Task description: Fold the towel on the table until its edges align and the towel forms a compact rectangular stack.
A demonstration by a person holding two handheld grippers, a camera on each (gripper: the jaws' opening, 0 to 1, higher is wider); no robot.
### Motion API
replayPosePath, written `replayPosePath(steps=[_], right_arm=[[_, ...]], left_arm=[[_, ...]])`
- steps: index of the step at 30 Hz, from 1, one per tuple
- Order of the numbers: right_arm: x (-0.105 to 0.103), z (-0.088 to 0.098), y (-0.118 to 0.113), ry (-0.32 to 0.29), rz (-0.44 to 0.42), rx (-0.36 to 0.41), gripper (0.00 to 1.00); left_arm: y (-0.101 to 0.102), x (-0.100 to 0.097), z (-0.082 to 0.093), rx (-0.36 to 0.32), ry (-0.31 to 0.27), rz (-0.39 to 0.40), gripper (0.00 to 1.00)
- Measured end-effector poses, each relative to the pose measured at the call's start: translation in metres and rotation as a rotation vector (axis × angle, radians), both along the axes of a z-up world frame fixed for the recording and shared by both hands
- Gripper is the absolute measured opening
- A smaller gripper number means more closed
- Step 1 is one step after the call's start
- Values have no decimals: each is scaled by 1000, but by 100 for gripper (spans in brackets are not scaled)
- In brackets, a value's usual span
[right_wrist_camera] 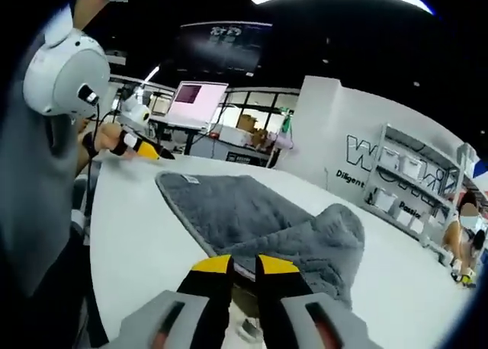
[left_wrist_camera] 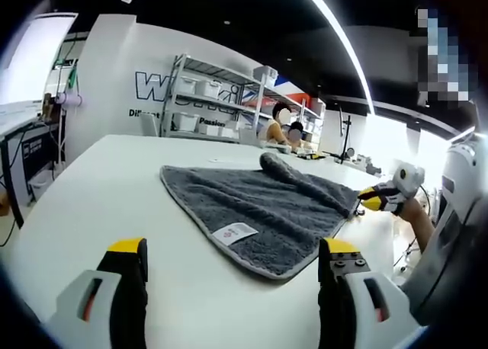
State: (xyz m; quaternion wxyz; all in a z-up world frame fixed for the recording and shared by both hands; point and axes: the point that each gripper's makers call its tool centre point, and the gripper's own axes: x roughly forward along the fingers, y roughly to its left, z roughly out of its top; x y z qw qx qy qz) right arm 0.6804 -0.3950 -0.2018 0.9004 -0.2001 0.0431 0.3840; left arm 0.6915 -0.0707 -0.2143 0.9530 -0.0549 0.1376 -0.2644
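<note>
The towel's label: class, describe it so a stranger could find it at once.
Start at the white table, where a grey towel lies spread. Near its front edge sits a small white label with a red mark, the sole pale patch on the grey cloth.

white surface (left_wrist_camera: 114, 181) carries grey towel (left_wrist_camera: 259, 208), spread flat, far end bunched into fold; white label (left_wrist_camera: 235, 232) lies on towel near its front edge.

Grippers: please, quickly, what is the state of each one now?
Left gripper: open, holding nothing, above the table.
Right gripper: fingers shut on the edge of the grey towel.
</note>
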Motion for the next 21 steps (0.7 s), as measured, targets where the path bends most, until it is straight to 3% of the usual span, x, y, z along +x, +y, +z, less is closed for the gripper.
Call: replayPosePath(steps=[5,9,13,16,19,21], right_arm=[[4,12,-21,-38,-82,39,18],[10,39,-63,-108,-245,181,30],[10,52,-93,-117,-326,280,48],[12,47,-106,-97,-401,248,65],[16,36,-121,-59,-483,201,72],[16,31,-124,-34,-500,212,76]], left_arm=[[-2,0,1,-1,-2,-5,98],[-2,1,2,1,-4,-6,98],[-2,0,2,3,-4,-9,98],[-3,0,1,4,-2,-10,98],[-5,1,1,2,-1,-13,98],[-7,1,2,1,-3,-20,98]])
